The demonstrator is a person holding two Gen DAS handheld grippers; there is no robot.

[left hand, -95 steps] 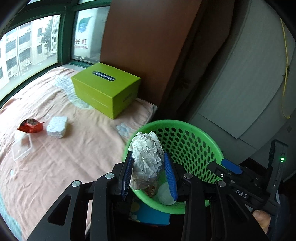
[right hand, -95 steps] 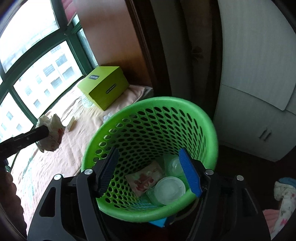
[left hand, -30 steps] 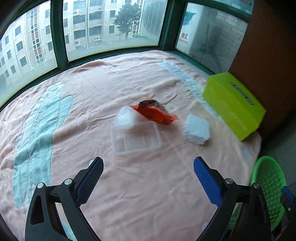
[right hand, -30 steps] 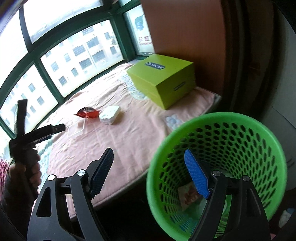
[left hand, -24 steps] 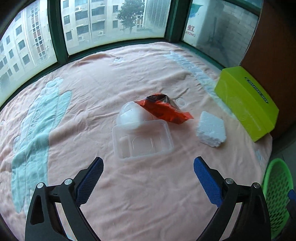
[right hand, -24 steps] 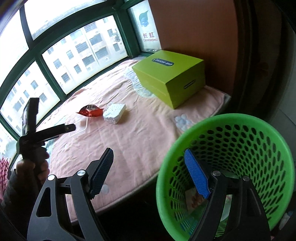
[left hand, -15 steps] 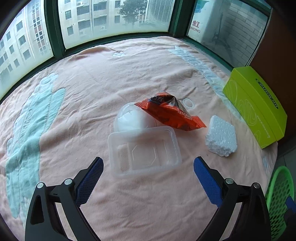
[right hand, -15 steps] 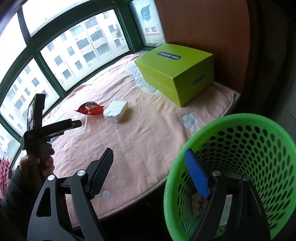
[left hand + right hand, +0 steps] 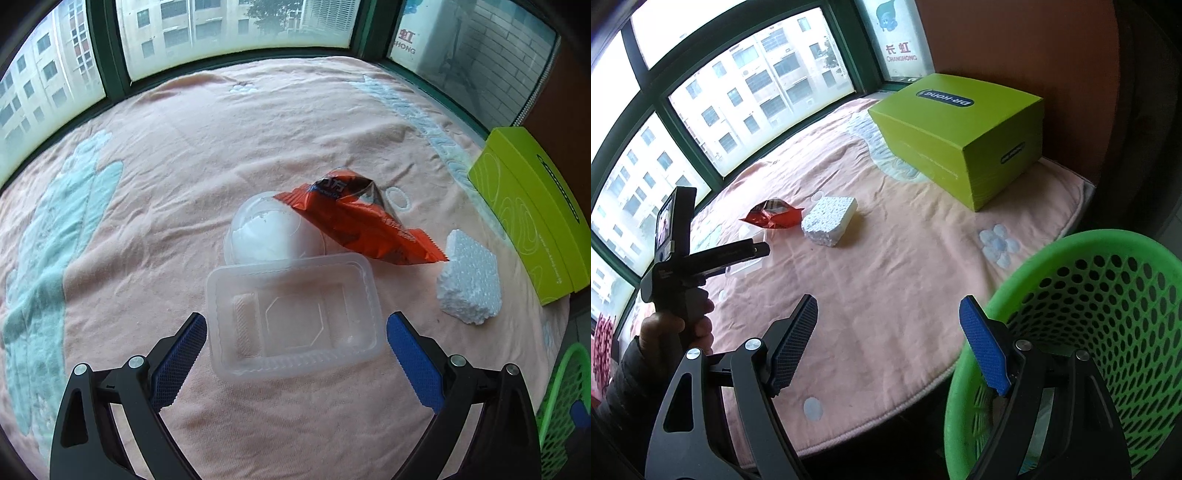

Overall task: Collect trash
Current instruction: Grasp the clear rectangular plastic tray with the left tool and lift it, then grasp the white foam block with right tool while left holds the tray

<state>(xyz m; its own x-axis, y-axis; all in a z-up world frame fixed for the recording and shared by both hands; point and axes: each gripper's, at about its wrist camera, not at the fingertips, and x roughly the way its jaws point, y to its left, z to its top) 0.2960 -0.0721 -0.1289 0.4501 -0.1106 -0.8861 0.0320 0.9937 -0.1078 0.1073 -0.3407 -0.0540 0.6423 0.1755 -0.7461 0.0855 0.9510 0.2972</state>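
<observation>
Clear plastic tray (image 9: 293, 309) between wide left gripper (image 9: 295, 341) fingers | right gripper (image 9: 888, 345) wide, empty

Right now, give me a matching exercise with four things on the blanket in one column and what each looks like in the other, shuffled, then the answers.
Things:
1. snack wrapper
2. foam block
3. plastic tray
4. cardboard box

Looks:
A. lime green, closed
B. clear, empty, between the left gripper fingers
C. red-orange, crumpled
D. white, rough-edged

Pairs: 1-C, 2-D, 3-B, 4-A
</observation>
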